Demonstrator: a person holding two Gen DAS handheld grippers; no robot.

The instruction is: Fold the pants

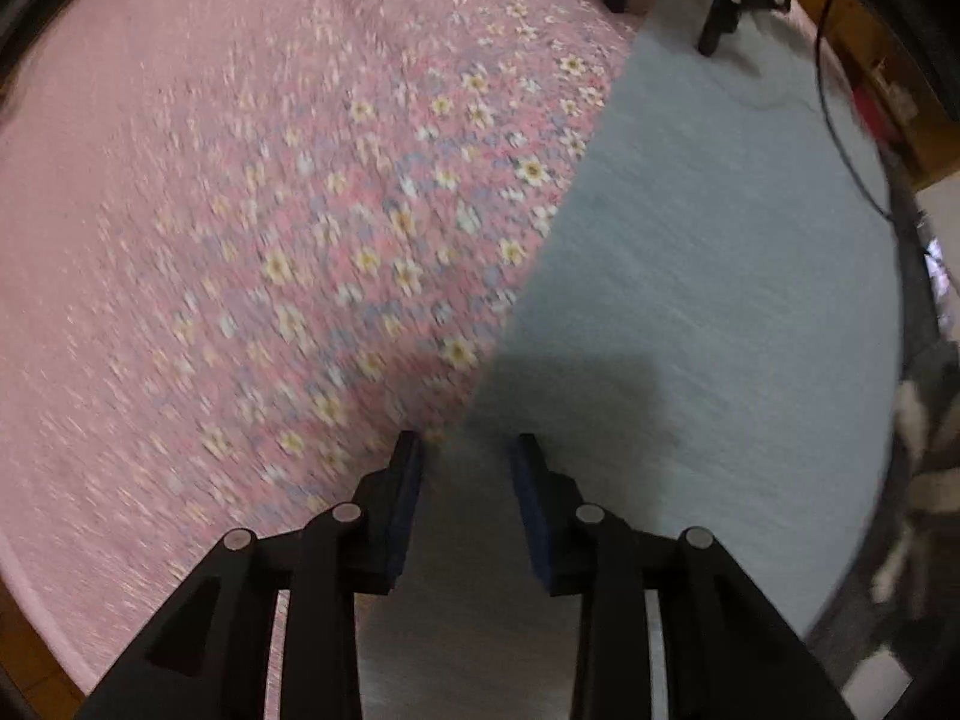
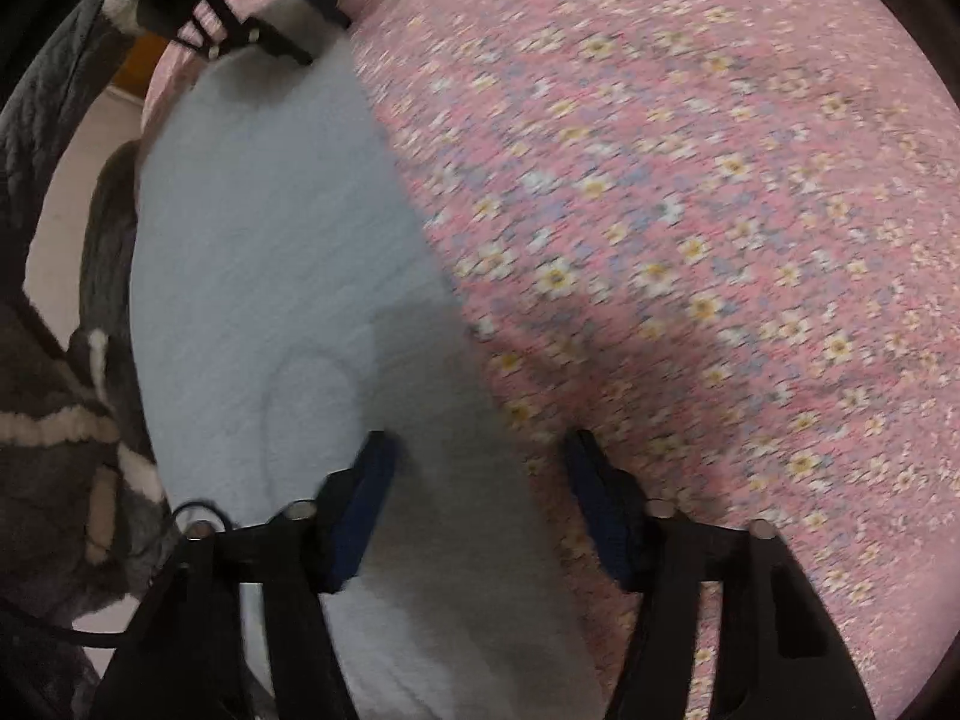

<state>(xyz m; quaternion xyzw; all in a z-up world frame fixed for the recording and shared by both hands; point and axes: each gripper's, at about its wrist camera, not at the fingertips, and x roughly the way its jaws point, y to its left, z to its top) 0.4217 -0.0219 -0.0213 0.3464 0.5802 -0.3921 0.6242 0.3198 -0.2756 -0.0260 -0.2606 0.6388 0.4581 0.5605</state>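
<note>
Both tongs, left (image 1: 465,450) and right (image 2: 477,450), hang spread with nothing pinched as we straddle the edge of pale blue pants (image 2: 252,228) lying flat on a pink floral bedspread (image 2: 690,210).

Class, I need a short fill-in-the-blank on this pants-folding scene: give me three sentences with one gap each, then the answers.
1. The pants are pale ____ in colour.
2. They lie on a pink cover printed with small ____.
3. In the right wrist view, the right gripper straddles the pants' edge with its jaws ____.

Missing words: blue; flowers; open
</note>
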